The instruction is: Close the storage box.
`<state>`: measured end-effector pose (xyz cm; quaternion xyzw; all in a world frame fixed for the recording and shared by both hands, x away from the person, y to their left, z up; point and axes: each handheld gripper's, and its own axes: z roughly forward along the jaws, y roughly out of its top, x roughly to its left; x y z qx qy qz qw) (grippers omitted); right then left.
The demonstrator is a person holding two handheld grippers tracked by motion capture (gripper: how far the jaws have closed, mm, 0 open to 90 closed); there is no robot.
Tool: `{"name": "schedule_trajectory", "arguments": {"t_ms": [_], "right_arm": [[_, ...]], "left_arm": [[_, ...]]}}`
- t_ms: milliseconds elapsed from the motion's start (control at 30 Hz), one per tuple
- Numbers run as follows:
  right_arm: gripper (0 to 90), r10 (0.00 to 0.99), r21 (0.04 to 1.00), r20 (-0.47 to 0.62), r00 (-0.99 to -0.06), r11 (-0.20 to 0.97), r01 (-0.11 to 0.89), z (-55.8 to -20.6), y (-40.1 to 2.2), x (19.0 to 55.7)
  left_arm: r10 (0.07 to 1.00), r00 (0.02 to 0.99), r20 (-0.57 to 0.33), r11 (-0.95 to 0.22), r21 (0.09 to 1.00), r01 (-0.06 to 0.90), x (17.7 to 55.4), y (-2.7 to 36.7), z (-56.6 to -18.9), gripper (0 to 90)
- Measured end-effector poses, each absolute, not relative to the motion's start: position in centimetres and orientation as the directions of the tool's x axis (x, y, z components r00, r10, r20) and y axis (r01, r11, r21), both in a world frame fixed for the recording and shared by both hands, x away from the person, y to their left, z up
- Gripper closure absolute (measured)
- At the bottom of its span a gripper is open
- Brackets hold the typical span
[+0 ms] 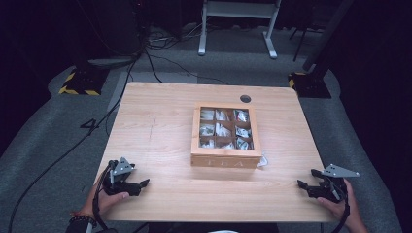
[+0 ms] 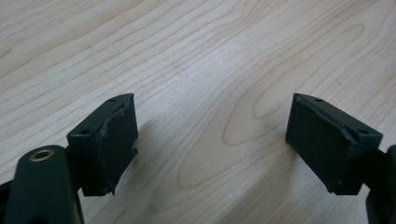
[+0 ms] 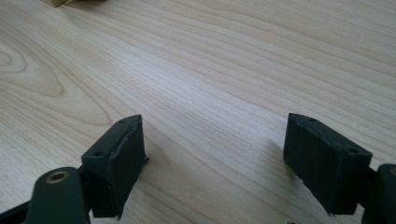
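A wooden tea box marked TEA stands on the middle of the light wooden table, a little right of centre. Its nine compartments hold tea bags. My left gripper rests low near the front left edge, pointing right, open with nothing between its jaws. My right gripper sits near the front right edge, pointing left toward the box, open and empty. A corner of the box shows at the top left of the right gripper view.
A small white packet lies against the box's front right corner. A round cable hole sits at the table's back edge. On the floor behind are a white desk frame, cables and two stands with striped bases.
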<state>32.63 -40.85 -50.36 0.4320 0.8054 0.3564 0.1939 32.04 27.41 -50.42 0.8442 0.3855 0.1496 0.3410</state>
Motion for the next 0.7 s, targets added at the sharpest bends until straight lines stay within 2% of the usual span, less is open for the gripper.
{"name": "schedule_trajectory", "arguments": {"t_ms": [700], "right_arm": [[21.5, 0.839, 0.744, 0.003, -0.544, 0.361, 0.561, -50.38, -40.83, 32.73]], "left_arm": [[0.756, 0.654, -0.013, -0.465, 0.692, 0.552, 31.97, 27.42, -50.44, 17.2]]}}
